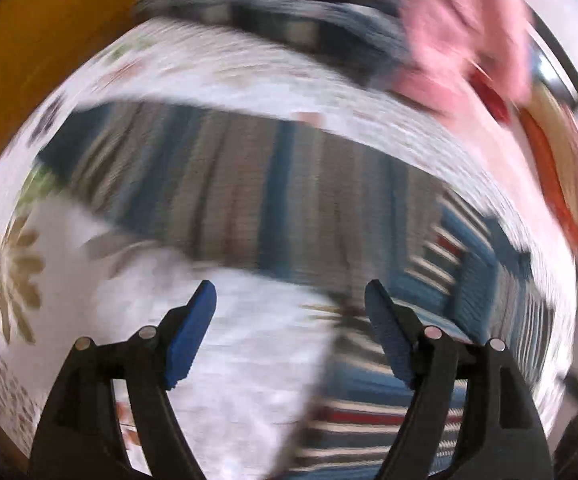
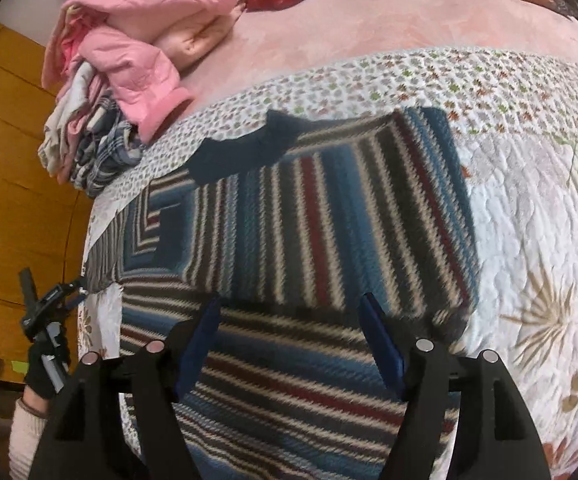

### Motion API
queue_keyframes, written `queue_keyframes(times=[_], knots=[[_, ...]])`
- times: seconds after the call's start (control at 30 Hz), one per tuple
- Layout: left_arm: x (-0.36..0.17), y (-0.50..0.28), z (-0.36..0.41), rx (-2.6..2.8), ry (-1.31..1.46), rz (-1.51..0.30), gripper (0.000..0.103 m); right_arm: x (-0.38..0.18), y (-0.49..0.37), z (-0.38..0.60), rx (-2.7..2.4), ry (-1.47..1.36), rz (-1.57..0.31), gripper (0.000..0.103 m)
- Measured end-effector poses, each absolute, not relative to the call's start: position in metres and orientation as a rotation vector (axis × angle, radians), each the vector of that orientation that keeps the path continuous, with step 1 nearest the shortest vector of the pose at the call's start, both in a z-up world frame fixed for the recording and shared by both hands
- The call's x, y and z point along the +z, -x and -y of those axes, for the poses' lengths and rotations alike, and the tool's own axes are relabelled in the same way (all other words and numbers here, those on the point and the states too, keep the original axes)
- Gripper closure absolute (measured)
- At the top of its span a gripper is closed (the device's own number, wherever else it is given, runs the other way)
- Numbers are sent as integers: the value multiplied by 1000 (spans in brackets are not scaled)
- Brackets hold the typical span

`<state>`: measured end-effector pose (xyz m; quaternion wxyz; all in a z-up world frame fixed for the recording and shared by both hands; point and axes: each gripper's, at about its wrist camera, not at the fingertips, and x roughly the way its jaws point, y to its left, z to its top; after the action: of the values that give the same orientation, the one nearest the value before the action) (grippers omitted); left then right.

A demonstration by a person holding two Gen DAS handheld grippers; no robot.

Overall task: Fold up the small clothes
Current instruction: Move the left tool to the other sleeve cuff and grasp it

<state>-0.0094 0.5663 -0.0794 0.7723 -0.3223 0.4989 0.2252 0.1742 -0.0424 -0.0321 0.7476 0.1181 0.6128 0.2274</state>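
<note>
Lying partly folded on my white floral quilt (image 2: pixel 529 200), the striped knit sweater (image 2: pixel 329 216) fills the middle of the right wrist view, one panel turned over the body so that its stripes run crosswise to those beneath. Its dark blue collar (image 2: pixel 245 152) points toward the far edge of the quilt. My right gripper (image 2: pixel 289 300) hovers over the near part of the sweater with its blue pads (image 2: pixel 381 340) spread wide and nothing between them. At the left edge of that view my left gripper (image 2: pixel 55 300) sits at the quilt's border, just beside the sweater's sleeve (image 2: pixel 103 252), held by my gloved hand (image 2: pixel 43 372); whether it touches the sleeve I cannot tell. The left wrist view is heavily motion-blurred; it shows that gripper's fingers (image 1: pixel 193 332) wide apart and empty, with what appears to be the same sweater beyond them. A heap of other clothes (image 2: pixel 101 132), topped by a pink padded jacket (image 2: pixel 141 40), rests at the far left of the quilt, well apart from the sweater. No container appears in either view, and no label or writing can be read.
</note>
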Motion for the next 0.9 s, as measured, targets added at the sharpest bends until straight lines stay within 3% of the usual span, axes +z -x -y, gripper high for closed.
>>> queue_keyframes(times=[0.27, 0.77, 0.83, 0.9], knots=[[-126, 52, -644, 573, 1121, -950, 28, -43, -161, 26, 477, -233, -1357, 30], [-147, 41, -684, 580, 1194, -801, 29, -75, -163, 20, 418, -118, -1380, 30], [-145, 36, -684, 577, 1171, -805, 38, -76, -163, 20, 415, -109, -1378, 30], [-145, 33, -684, 553, 1161, -802, 60, -76, -162, 20, 413, -100, -1376, 30]])
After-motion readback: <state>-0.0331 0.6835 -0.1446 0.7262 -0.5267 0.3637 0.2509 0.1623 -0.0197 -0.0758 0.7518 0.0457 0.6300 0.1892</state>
